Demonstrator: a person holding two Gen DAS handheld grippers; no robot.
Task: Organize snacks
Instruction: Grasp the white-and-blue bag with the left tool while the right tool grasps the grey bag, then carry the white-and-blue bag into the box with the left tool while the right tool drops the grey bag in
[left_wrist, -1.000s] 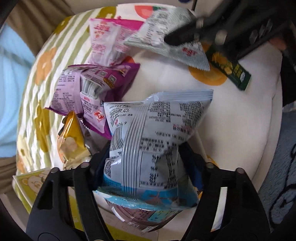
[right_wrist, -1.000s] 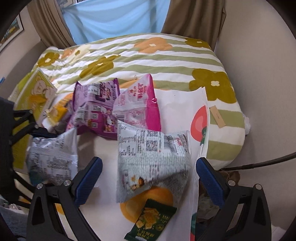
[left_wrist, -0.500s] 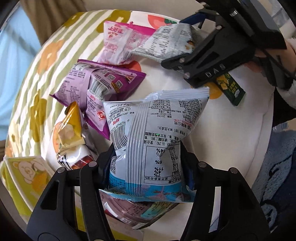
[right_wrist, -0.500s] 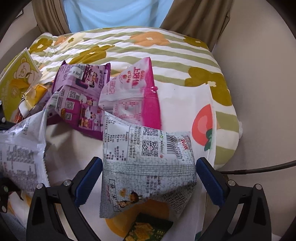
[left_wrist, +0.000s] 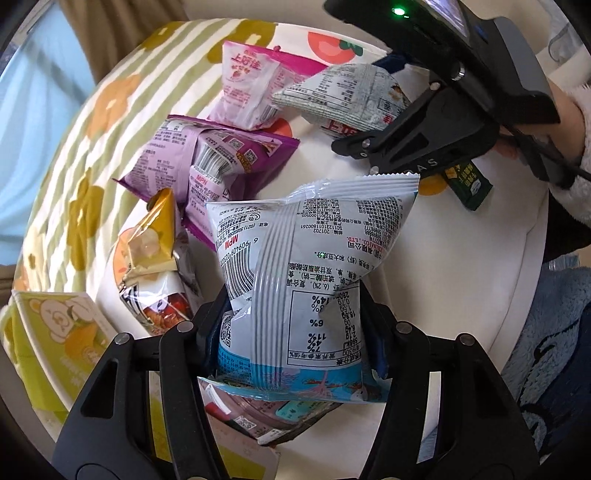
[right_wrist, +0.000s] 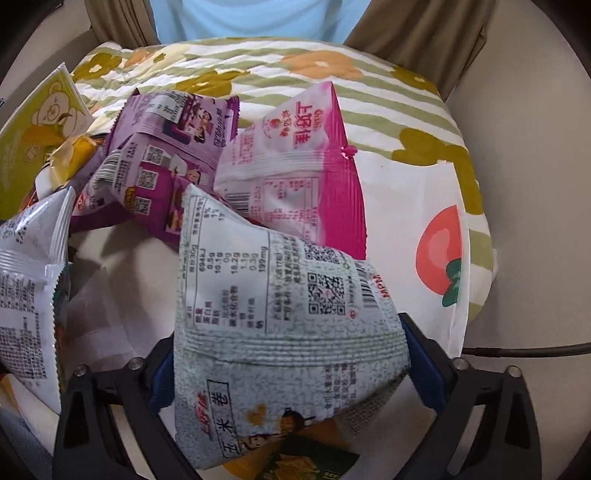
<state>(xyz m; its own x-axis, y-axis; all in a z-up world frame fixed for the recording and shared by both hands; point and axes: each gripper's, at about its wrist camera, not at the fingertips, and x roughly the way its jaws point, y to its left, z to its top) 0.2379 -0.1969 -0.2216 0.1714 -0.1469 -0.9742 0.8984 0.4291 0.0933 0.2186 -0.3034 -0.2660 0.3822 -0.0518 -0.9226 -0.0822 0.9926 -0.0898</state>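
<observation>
My left gripper (left_wrist: 295, 328) is shut on a white and blue snack bag (left_wrist: 306, 273), held upright above the table. That bag also shows at the left edge of the right wrist view (right_wrist: 29, 295). My right gripper (right_wrist: 288, 369) has closed its blue pads on a grey speckled snack bag (right_wrist: 288, 332); in the left wrist view this bag (left_wrist: 343, 96) sits in the black right gripper (left_wrist: 424, 147). A pink bag (right_wrist: 295, 177) and purple bags (right_wrist: 166, 155) lie just beyond. A gold packet (left_wrist: 151, 236) lies left of my left gripper.
A dark green packet (left_wrist: 469, 184) lies under the right gripper. A yellow bear box (left_wrist: 55, 343) stands at the left table edge. A striped floral cloth (right_wrist: 258, 74) covers the far side. A dark packet (left_wrist: 277, 417) lies beneath the left gripper.
The right gripper moved forward and closed on the grey speckled bag, from wide open. The left gripper kept its hold on the white and blue bag and drew back slightly.
</observation>
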